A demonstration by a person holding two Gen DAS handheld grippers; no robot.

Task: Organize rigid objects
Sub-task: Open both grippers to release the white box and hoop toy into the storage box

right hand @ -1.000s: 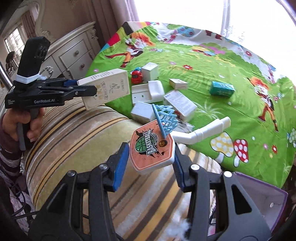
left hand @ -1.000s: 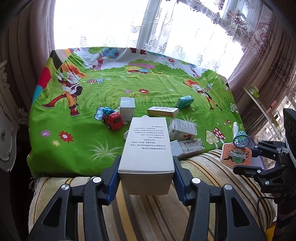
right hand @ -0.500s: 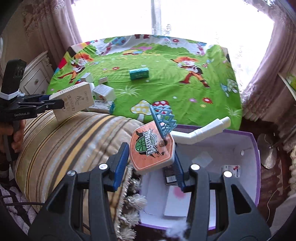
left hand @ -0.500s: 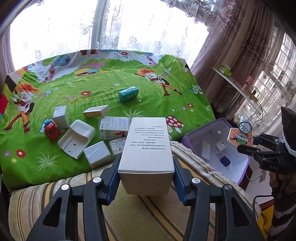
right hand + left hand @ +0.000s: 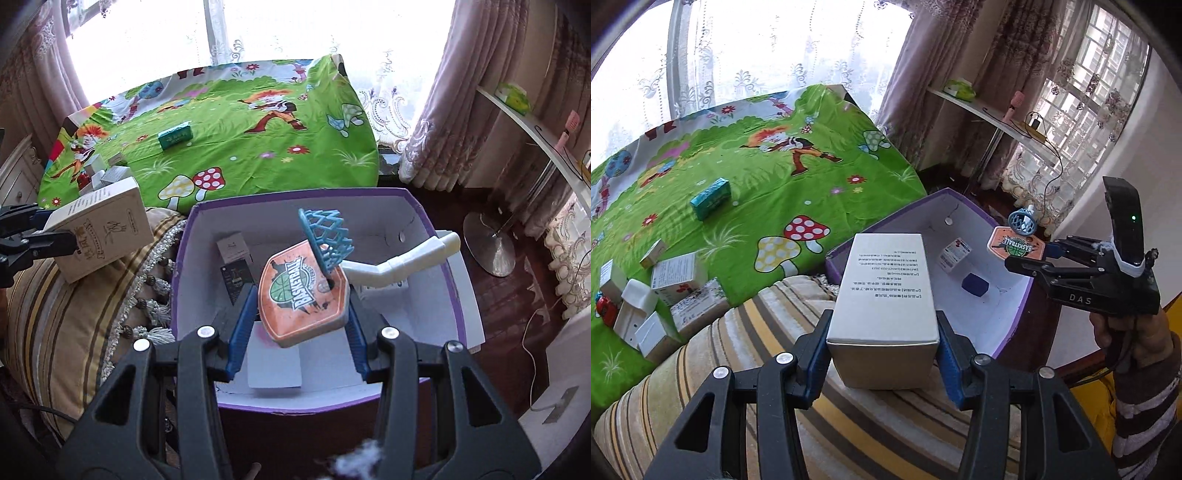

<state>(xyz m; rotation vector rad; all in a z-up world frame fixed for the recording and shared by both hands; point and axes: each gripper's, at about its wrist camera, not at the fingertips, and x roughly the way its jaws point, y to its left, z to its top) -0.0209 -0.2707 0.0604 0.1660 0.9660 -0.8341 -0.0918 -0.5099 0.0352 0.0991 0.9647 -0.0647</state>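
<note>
The left gripper (image 5: 882, 354) points steeply down, its blue fingers (image 5: 816, 354) clamped on both sides of a white carton (image 5: 886, 291) with printed text on top; the carton hangs above the striped cushion (image 5: 775, 332), just beside the near-left rim of the purple box (image 5: 1019, 314). The right gripper (image 5: 299, 325) also tilts downward, directly over the box's white interior, its fingers (image 5: 242, 328) gripping the orange backboard of a toy basketball hoop (image 5: 303, 295), whose blue net and white pole reach toward the box's far-right wall. A hand (image 5: 1123, 332) in a striped sleeve holds the right gripper's handle.

Inside the purple box lie a small white carton (image 5: 234, 249) and a black packet (image 5: 236, 277) near its left wall, a white card (image 5: 275, 367) near the front, and a small blue block (image 5: 975, 284). On the green bedsheet (image 5: 757, 192), a teal box (image 5: 711, 194) lies mid-sheet and several white cartons (image 5: 676, 273) cluster at the near-left edge.
</note>
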